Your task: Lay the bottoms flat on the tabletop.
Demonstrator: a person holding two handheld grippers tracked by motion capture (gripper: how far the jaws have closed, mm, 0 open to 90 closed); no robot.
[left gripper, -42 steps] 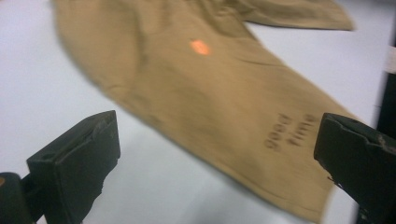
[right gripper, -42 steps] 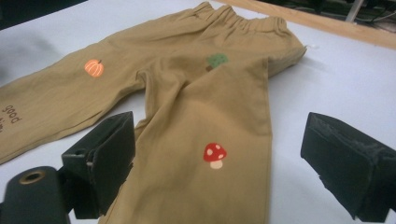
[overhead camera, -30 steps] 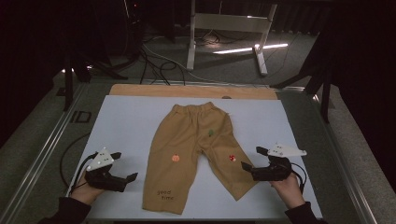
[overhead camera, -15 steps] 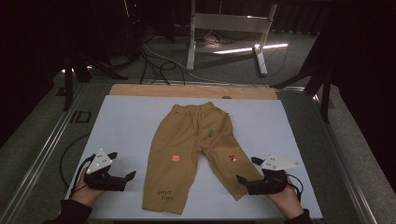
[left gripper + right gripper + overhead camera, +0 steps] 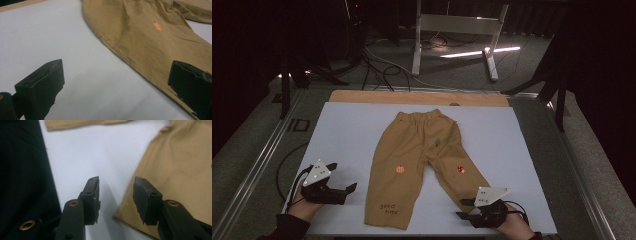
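Tan child's trousers point(image 5: 422, 155) lie flat on the white board point(image 5: 352, 130), waistband far, both legs toward me. They carry small patches and "good time" lettering. My left gripper point(image 5: 343, 176) rests left of the left leg, wide open, with the leg's outer edge point(image 5: 150, 37) reaching its right jaw. In its own view the left gripper point(image 5: 117, 66) has bare board between its jaws. My right gripper point(image 5: 460, 208) sits at the right leg's cuff by the near edge. In its own view the right gripper point(image 5: 116, 181) is open, with the cuff corner point(image 5: 175, 170) below its right jaw and nothing clamped.
A wooden strip point(image 5: 417, 97) runs along the board's far edge. Metal rails point(image 5: 257, 170) flank the board. Beyond it are floor cables point(image 5: 377, 65) and a white stand point(image 5: 457, 30). The board's near edge lies just below both hands.
My right gripper has moved toward the near edge and leftward, down to the right leg's cuff. The left gripper has barely shifted. The trousers lie as before.
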